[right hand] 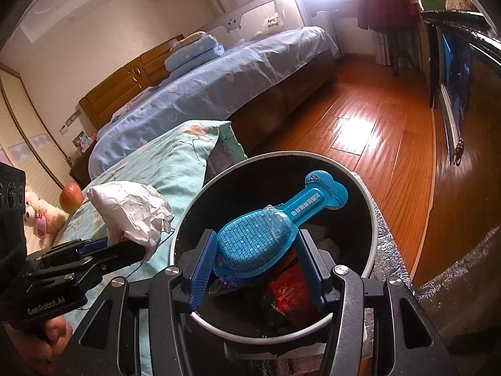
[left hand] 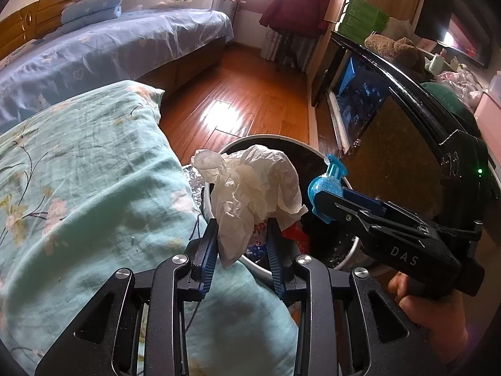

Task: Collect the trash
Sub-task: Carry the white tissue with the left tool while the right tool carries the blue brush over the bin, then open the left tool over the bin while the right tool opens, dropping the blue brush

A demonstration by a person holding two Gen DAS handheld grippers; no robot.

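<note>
Crumpled tissue [left hand: 250, 188] clamped in left hand-held gripper [left hand: 241, 241]; right hand-held gripper [right hand: 255, 247] clamps blue packet [right hand: 260, 244] over bin [right hand: 369, 216]; quilt [left hand: 78, 172] beside.

The crumpled tissue [left hand: 250, 194] is thin, creased white paper, and the blue packet [right hand: 260, 244] is glossy plastic with a fine grid texture. The floor [left hand: 238, 94] is polished wood with a bright sheen; the floral quilt [left hand: 87, 169] is soft matt cloth. The bin [right hand: 371, 219] has a smooth pale rim and a dark inside.

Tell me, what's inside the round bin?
Inside the bin lies a red wrapper on dark rubbish. The blue packet in the right gripper hides the rest.
</note>
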